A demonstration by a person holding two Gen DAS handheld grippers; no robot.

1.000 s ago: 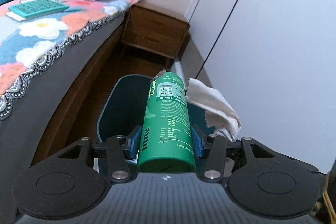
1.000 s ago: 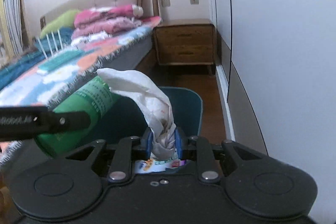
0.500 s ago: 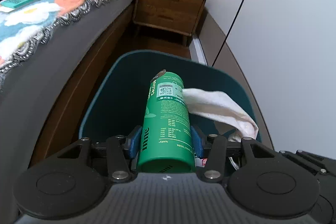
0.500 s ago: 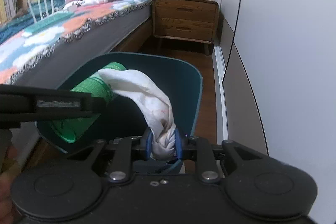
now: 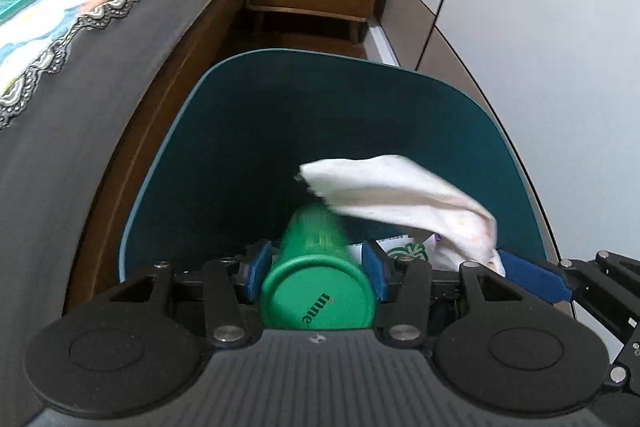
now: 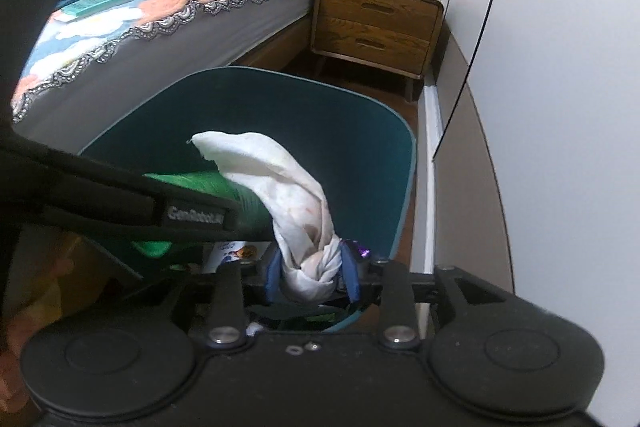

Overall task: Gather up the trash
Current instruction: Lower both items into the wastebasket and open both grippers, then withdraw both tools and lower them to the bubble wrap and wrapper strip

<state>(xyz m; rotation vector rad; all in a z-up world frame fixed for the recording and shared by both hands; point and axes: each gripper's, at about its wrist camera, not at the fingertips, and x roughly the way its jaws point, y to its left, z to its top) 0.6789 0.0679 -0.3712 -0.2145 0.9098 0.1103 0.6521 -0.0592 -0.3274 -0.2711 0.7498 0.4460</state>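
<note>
Over the bin: both tongs bring trash to drop.

Left gripper (image 5: 316, 273) is clamped on the green can (image 5: 318, 291), tipped into the teal bin (image 5: 280, 67) beside the bed (image 5: 60, 99); right gripper (image 6: 310, 277) is opening, with the crumpled tissue (image 6: 288, 199) between its jaws, apparently to let it fall. Inside the bin lies printed packaging (image 5: 406, 251).

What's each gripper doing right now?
Left gripper: closed on the green can.
Right gripper: jaws opening, crumpled tissue between them.

One bin (image 5: 360, 115), one green bottle (image 5: 316, 267), one crumpled tissue (image 5: 400, 195).
</note>
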